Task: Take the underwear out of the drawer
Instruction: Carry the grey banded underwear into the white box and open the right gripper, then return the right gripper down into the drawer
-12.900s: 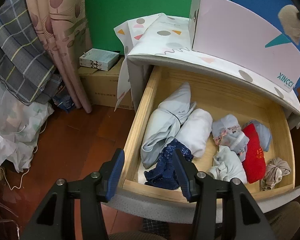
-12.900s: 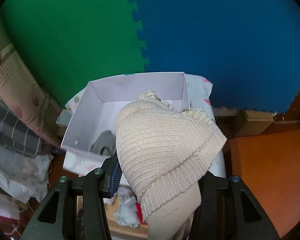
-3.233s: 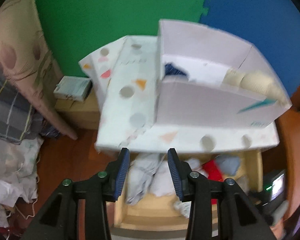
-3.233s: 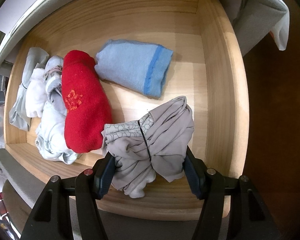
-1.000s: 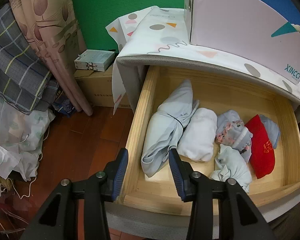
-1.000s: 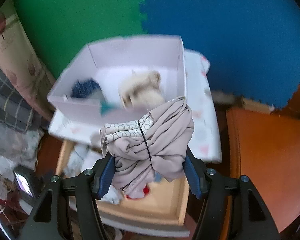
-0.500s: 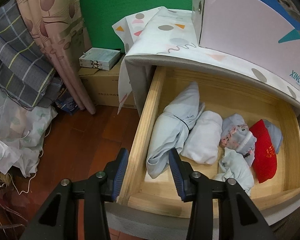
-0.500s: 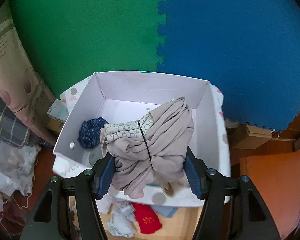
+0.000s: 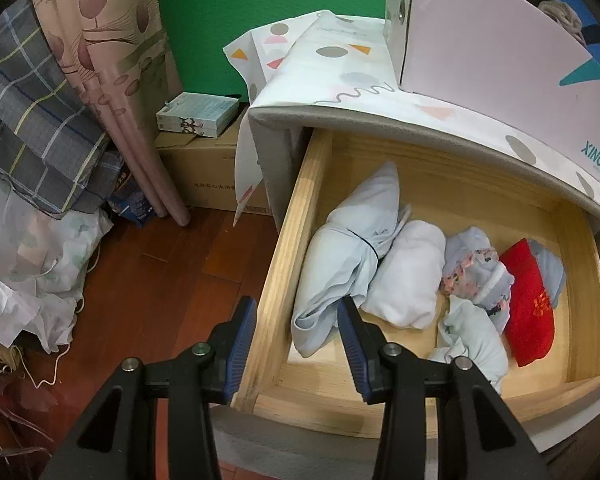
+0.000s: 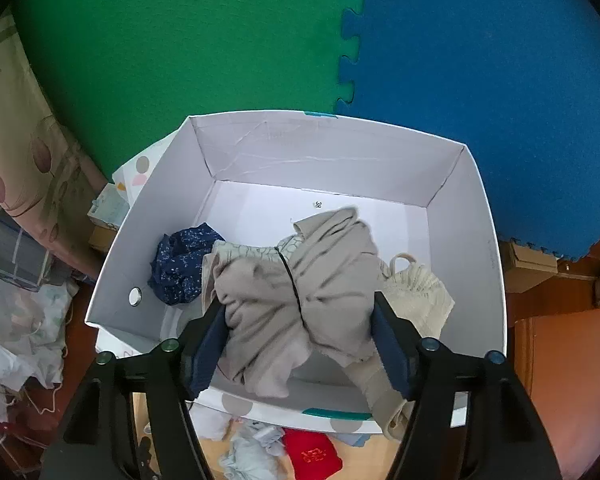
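- R gripper (image 10: pixel 300 326) held above the white box (image 10: pixel 476 184); jaws clamped either side of a beige underwear bundle (image 10: pixel 296 292), pads pressed into the cloth.
- Bundle cinched by a thin dark band; patterned strip shows at its far-left end. Hangs over the box interior; can't tell if it touches the box floor.
- Inside box: navy print piece (image 10: pixel 182 266) at left, just beside the bundle; cream knit piece (image 10: pixel 418 286) at right, partly behind the bundle and the R finger.
- Box sits on the cabinet top w/ patterned cover (image 9: pixel 340 68), far side of the open drawer. Green foam mat (image 10: pixel 172 40) and blue foam mat (image 10: pixel 480 48) behind.
- L gripper (image 9: pixel 296 332) jaws apart, nothing between the pads. Hovers over the drawer's (image 9: pixel 284 248) near-left corner; L finger outside the left wall, R finger over the inside.
- Drawer pulled out, wooden. Contents left to right: pale blue banded bundle (image 9: pixel 352 248), white roll (image 9: pixel 408 276), floral-trim piece (image 9: pixel 476 268), red piece (image 9: pixel 528 308), w/ a light blue piece (image 9: pixel 550 268) right of the red. Another pale piece (image 9: pixel 468 336) lies near the front, touching the floral one.
- Pale blue bundle's near end sits just beside the L gripper's R finger; contact unclear.
- Left of cabinet: cardboard carton (image 9: pixel 204 168) w/ small boxes (image 9: pixel 198 114) on top, curtain (image 9: pixel 112 60), plaid fabric (image 9: pixel 32 120), on wood floor (image 9: pixel 160 280).
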Demonstrator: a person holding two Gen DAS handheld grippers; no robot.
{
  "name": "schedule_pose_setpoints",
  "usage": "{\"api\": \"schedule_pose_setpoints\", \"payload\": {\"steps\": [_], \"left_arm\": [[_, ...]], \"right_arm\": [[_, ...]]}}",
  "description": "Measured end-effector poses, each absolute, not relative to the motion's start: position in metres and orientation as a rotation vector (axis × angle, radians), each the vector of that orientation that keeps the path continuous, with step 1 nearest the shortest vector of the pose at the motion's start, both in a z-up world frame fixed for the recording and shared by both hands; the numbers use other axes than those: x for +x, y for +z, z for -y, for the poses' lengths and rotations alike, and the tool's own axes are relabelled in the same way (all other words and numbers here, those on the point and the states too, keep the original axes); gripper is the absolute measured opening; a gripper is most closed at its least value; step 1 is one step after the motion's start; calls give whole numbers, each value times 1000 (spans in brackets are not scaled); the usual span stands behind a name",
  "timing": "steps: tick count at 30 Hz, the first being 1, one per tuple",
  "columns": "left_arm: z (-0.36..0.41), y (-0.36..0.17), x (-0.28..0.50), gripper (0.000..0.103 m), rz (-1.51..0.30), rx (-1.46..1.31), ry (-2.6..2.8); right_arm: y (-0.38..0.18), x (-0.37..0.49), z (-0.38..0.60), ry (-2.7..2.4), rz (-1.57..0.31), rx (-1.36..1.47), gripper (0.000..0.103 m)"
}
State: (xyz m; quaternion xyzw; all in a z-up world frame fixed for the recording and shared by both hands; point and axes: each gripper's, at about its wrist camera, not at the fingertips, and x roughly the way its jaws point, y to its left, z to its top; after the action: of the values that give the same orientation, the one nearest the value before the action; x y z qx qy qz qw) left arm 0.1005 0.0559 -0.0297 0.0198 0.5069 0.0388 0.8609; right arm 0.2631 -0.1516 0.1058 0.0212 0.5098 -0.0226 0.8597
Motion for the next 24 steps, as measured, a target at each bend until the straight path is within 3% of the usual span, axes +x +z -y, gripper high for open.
{"api": "schedule_pose_setpoints", "payload": {"steps": [14,24], "left_arm": [[-55,-32,100,43,-1072,42,79],[-55,-31,101,43,-1075,44,83]], "right_arm": [[129,197,159,47,-1045,18,69],[76,119,182,69,-1168,-33,69]]}}
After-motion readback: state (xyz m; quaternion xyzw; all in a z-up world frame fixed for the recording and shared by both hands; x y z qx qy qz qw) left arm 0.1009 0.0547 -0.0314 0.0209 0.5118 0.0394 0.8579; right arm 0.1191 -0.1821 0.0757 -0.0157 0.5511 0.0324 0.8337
